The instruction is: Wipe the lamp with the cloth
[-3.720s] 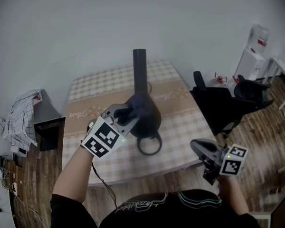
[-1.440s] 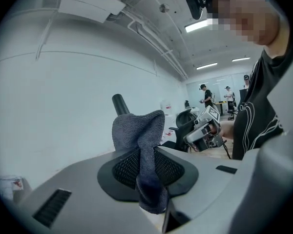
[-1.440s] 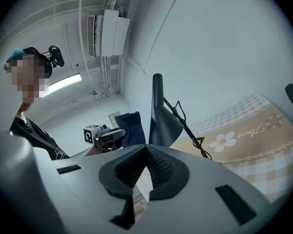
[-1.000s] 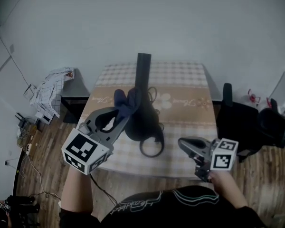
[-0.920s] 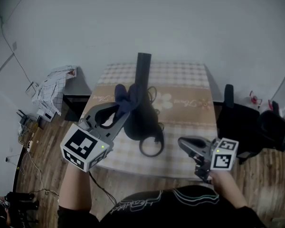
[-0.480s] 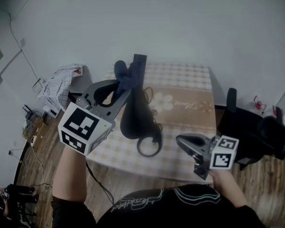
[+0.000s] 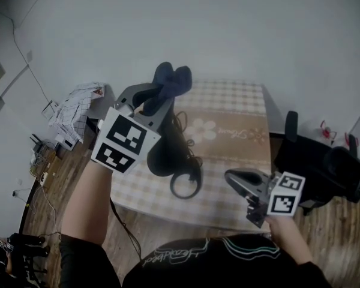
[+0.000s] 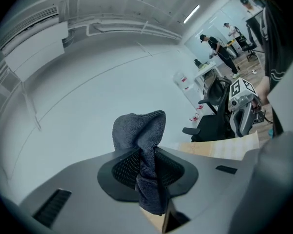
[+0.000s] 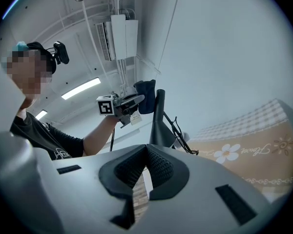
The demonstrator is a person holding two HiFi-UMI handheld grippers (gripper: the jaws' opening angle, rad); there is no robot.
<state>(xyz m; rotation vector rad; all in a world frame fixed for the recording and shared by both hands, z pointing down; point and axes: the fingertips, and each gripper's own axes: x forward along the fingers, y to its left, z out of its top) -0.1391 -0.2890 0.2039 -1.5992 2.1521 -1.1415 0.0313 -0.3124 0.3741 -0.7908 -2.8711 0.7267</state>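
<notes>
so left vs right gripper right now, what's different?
The left gripper is shut on the cloth; the right gripper is shut on nothing. The left is high, by the top of the lamp; the right is low, at the near edge of the table, off to the lamp's side. Both have their jaws together and carry a marker cube.

- The lamp point(image 7: 168, 158) stands on the table point(image 7: 240, 131), toward its near left part, with its ring point(image 7: 185, 186) lying on the tabletop at the front.
- A cable point(image 7: 181, 122) lies on the table just behind the lamp.
- The left gripper point(image 7: 159, 101) is up over the lamp, with the cloth point(image 7: 171, 80) pinched between its jaws and sticking out past them, beside the post's top.
- The right gripper point(image 7: 235, 177) is at the table's near right edge, well apart from the lamp, jaws together.
- A chair point(image 7: 312, 155) stands right of the table; a heap of fabric point(image 7: 72, 110) lies to its left.
</notes>
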